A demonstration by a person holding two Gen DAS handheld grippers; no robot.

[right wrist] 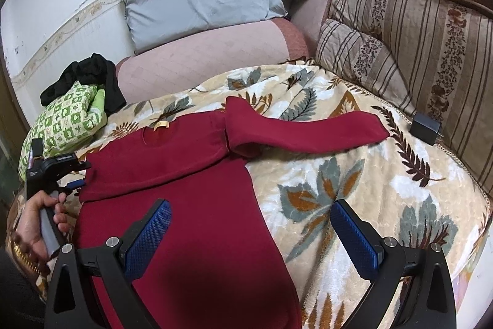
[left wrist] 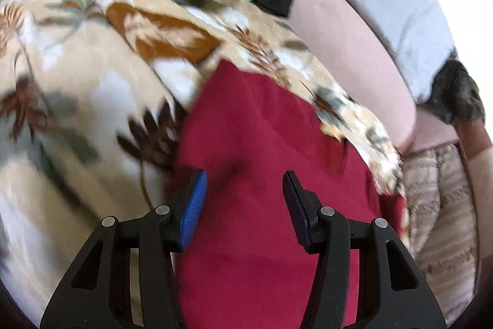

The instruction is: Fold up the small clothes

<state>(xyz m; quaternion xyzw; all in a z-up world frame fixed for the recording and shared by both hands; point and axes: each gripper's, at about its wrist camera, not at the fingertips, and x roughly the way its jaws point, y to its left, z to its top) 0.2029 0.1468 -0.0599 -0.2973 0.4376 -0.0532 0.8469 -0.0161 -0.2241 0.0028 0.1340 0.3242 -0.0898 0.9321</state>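
Two tongs, both released with blue pads apart and nothing between them. The left tongs (left wrist: 245, 184) hover over the red top (left wrist: 262, 174); the right tongs (right wrist: 251, 224) hover over its right edge (right wrist: 191, 184), where the red cloth meets the blanket (right wrist: 354, 181). The top lies flat on the leaf-patterned blanket, its left side folded over the body and one sleeve (right wrist: 302, 128) stretched out to the right. In the right view, a hand (right wrist: 40, 224) grips the left tongs' handle beside the top. A green cushion (right wrist: 71, 119) lies beyond.
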